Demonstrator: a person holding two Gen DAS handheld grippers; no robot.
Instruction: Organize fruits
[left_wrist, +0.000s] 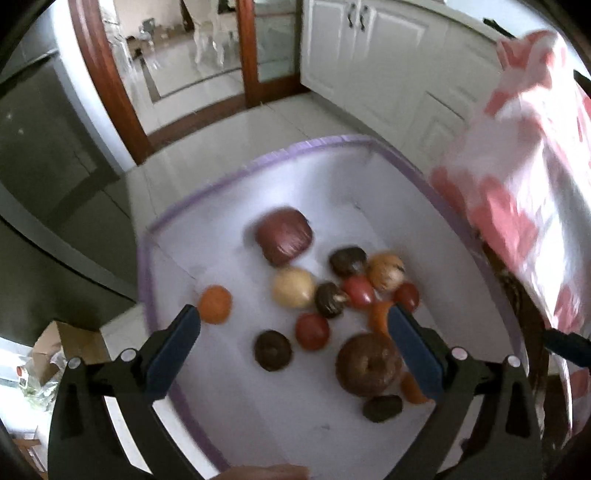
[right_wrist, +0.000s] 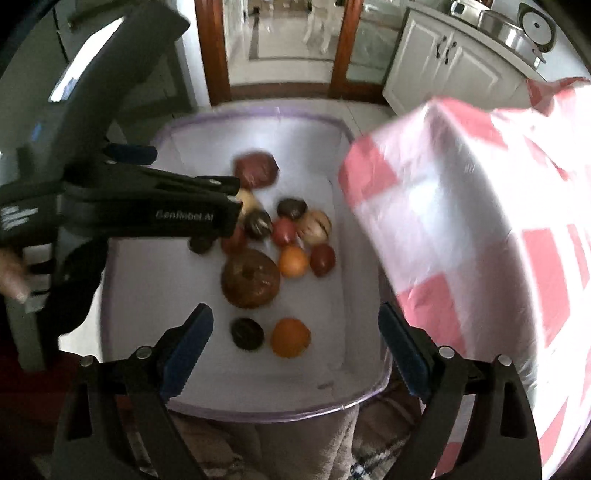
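Note:
A white bin with a purple rim (left_wrist: 332, 142) (right_wrist: 258, 115) holds several fruits. Among them are a maroon fruit (left_wrist: 282, 236) (right_wrist: 256, 170), a big brown round one (left_wrist: 369, 363) (right_wrist: 251, 278), oranges (left_wrist: 214, 304) (right_wrist: 290, 338), red tomatoes (left_wrist: 312, 330) (right_wrist: 323, 260), a pale yellow one (left_wrist: 293, 293) and dark ones (left_wrist: 273, 349) (right_wrist: 247, 334). My left gripper (left_wrist: 293, 314) hangs open above the fruits with nothing between its fingers. My right gripper (right_wrist: 295, 312) is also open and empty over the bin's near end. A red-and-white checked plastic bag (left_wrist: 517, 184) (right_wrist: 480, 221) hangs at the bin's right side.
The left tool's black housing (right_wrist: 155, 214) crosses the right wrist view's left half, with a person's hand (right_wrist: 11, 273) on it. Legs in light trousers (right_wrist: 295, 450) show below the bin. White cabinets (left_wrist: 369, 55), a wooden door frame (left_wrist: 107, 81) and a cardboard box (left_wrist: 70, 339) surround it.

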